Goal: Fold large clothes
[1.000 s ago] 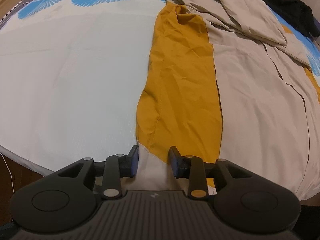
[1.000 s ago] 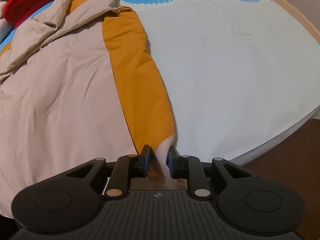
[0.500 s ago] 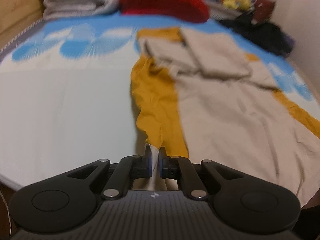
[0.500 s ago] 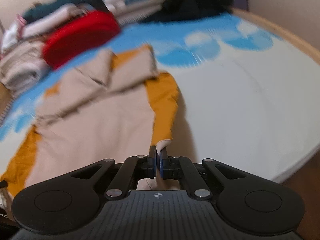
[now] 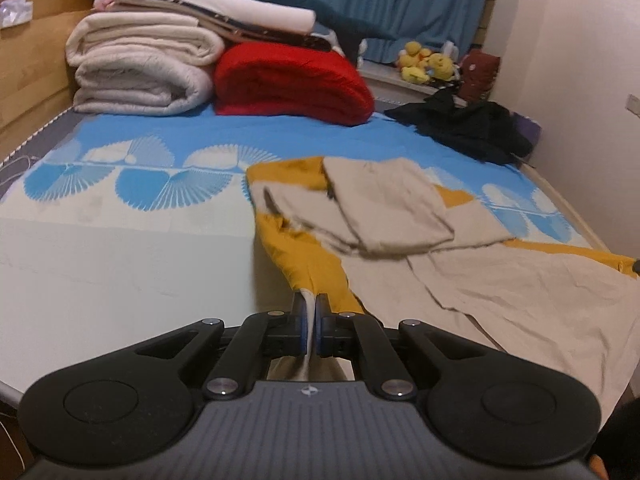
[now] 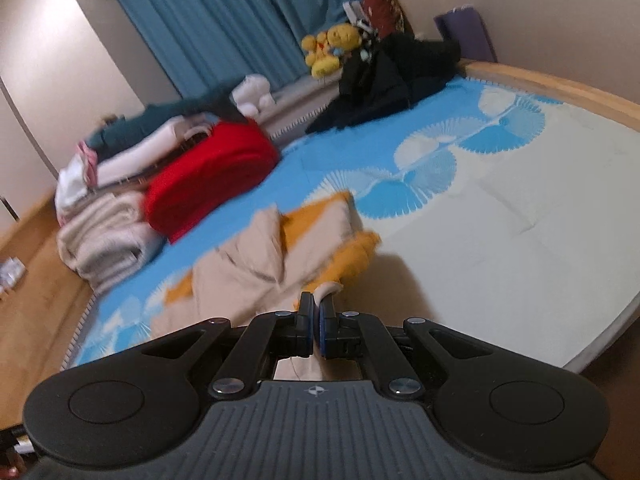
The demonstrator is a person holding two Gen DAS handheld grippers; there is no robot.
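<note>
Left wrist view, bed: the bed sheet [image 5: 120, 264], white with a blue fan print, carries everything in view.
Left wrist view, garment: beige-and-mustard garment [image 5: 500, 280] spread flat over the middle and right of the bed, its far end folded back on itself.
Left wrist view, far end: folded cream blankets [image 5: 140, 68] stacked beside a red blanket [image 5: 292, 80]; black clothing [image 5: 468, 124] heaped at far right (yellow plush toys [image 5: 424, 64] on the ledge behind it).
Left wrist view, tool: left gripper [image 5: 310, 316] clenched on the garment's near mustard edge; cloth passes between the pads, which sit nearly touching.
Left wrist view, pose: gripper low over the near bed edge, fingers pointing along the bed.
Right wrist view, garment: same garment [image 6: 248, 276] bunched and blurred ahead of the fingers.
Right wrist view, tool: right gripper [image 6: 316, 326] pinched tight on a pale hem corner of the garment.
Right wrist view, pose: view tilted, gripper angled toward the red blanket [image 6: 208, 180] and curtain [image 6: 240, 12].
</note>
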